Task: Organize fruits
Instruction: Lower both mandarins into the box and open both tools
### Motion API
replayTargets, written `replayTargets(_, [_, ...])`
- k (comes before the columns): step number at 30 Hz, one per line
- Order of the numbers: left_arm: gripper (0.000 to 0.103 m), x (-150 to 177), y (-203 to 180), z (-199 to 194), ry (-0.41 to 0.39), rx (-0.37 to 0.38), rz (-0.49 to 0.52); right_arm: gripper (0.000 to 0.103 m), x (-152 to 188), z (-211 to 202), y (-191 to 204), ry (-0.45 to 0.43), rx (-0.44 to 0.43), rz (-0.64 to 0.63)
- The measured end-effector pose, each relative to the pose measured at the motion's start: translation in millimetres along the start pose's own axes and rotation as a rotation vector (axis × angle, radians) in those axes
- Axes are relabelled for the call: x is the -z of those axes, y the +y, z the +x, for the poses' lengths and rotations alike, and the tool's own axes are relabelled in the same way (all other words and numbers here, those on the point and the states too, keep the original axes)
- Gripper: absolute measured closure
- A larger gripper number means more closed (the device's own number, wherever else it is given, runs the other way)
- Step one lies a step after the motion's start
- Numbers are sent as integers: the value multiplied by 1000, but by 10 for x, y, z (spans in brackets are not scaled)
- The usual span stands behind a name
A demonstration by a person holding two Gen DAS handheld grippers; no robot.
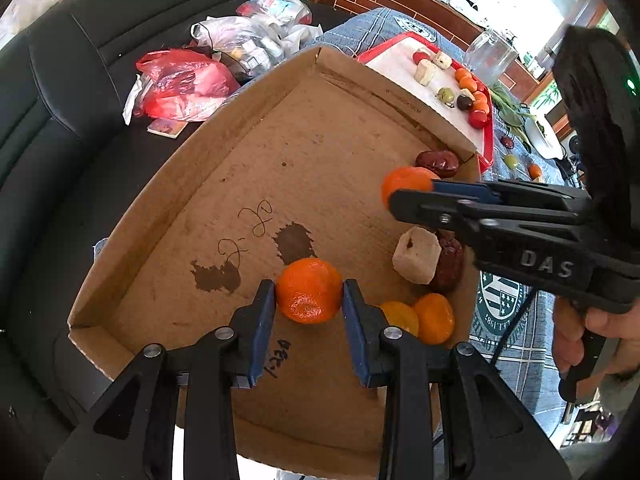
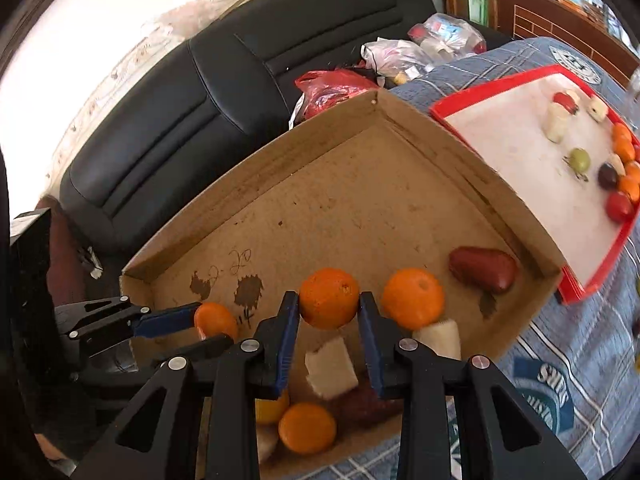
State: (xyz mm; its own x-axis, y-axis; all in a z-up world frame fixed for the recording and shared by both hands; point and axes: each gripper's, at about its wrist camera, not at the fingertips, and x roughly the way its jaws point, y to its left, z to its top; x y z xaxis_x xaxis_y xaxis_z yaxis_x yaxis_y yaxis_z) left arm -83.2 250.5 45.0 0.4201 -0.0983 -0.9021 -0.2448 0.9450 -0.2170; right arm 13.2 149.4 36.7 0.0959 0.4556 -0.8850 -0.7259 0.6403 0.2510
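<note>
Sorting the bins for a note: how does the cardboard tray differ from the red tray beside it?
The cardboard tray is brown, stained and scribbled on; the red tray has a red rim around a white floor. The cardboard tray's walls stand taller than the red tray's low rim. The cardboard tray holds larger oranges and pale chunks; the red tray holds a row of smaller fruits along one edge. Both are shallow, rest on the blue checked cloth and hold fruit.

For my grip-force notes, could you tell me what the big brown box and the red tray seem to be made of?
The box looks like plain matte cardboard: brown fibrous surface, folded walls, soaked-in dark stains and pen marks. The tray looks like smooth moulded plastic with a red rim and a white floor, though the pictures leave that open.
</note>
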Motion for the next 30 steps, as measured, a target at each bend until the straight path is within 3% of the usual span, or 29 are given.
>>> replayTargets(15, [71,-14,-14,43,6,6,13,70,-3,232,84,45,39,-43])
replayTargets(30, [70,79,-142,38,17,0,28,68,47,-13,46,-5,36,1])
